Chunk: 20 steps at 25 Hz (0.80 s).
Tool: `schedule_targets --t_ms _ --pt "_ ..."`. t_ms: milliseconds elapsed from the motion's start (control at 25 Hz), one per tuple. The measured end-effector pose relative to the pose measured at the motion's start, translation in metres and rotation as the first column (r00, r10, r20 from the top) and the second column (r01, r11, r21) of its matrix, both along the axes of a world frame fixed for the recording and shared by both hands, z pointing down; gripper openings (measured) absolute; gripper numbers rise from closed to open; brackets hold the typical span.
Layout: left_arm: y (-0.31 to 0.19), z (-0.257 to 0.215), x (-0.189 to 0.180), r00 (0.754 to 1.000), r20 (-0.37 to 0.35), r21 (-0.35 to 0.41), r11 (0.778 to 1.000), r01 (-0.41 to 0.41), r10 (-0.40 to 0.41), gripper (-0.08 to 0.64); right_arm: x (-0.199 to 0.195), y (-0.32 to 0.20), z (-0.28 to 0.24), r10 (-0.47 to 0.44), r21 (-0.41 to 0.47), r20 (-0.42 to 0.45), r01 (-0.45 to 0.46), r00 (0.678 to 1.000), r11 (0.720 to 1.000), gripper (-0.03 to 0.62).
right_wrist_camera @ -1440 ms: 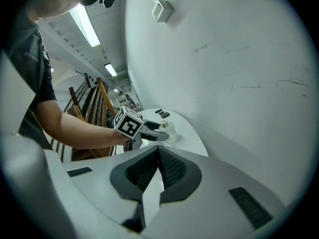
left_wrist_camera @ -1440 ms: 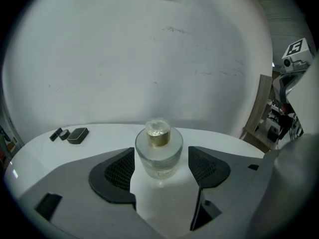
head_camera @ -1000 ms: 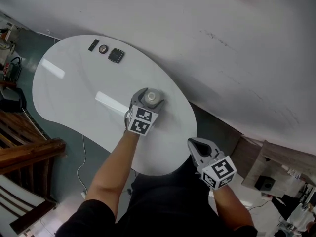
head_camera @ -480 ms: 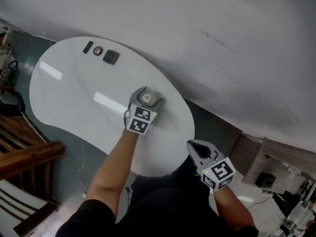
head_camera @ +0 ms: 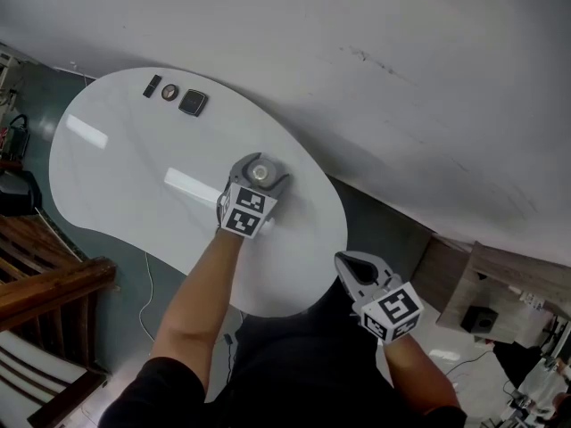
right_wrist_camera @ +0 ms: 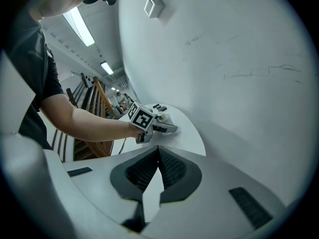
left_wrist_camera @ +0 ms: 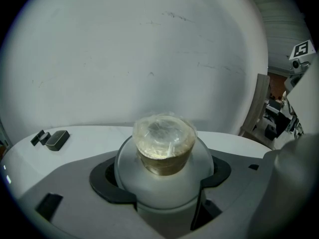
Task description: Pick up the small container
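The container (left_wrist_camera: 164, 148) stands on the white worktop (head_camera: 134, 168), close to its wall-side edge and towards the right end. The left claw (head_camera: 257, 178) has it. The dark pads (left_wrist_camera: 107, 183) sit against either side of the round white body, below the cap, so the claw is closed down to the body's width. I cannot tell whether the base has left the worktop yet.

The right claw (right_wrist_camera: 158, 171) is closed with nothing in it. It is held off the worktop, beyond the near edge.

The container looks small, light and stiff. Its body is smooth and bulging, so it is likely slippery, and pads set too high or too low could squeeze it out. The widest part of the body, where the pads now are, seems the best place to hold it. The tan cap (left_wrist_camera: 164, 133) is covered in crinkled clear film. That film looks soft and loose and would make a poor grip. A straight, level lift should do.
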<state>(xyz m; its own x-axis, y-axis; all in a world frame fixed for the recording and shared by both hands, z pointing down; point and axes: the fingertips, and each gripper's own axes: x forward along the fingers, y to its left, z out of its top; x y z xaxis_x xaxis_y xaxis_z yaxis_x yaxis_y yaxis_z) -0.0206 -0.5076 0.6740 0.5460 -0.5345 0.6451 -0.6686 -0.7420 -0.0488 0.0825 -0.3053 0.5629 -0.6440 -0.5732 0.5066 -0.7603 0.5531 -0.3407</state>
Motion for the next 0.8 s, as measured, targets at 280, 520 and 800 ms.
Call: schedule_targets --t_ms 280,520,800 --pt "0.008 0.0 0.001 1.0 0.014 -0.054 0.998 -0.019 0.02 0.342 -0.002 0.009 -0.005 0.018 0.008 -0.004 -0.018 1.0 1.0 -0.006" --pt "0.039 -0.002 0.001 0.998 0.043 -0.123 0.992 -0.031 0.037 0.344 0.0 0.014 -0.005 0.034 0.017 -0.03 -0.034 0.999 0.999 -0.006" --pt "0.08 -0.026 -0.005 0.997 0.04 -0.125 0.99 -0.068 0.073 0.344 -0.017 0.022 -0.015 0.033 0.051 -0.037 -0.031 0.999 0.998 -0.006"
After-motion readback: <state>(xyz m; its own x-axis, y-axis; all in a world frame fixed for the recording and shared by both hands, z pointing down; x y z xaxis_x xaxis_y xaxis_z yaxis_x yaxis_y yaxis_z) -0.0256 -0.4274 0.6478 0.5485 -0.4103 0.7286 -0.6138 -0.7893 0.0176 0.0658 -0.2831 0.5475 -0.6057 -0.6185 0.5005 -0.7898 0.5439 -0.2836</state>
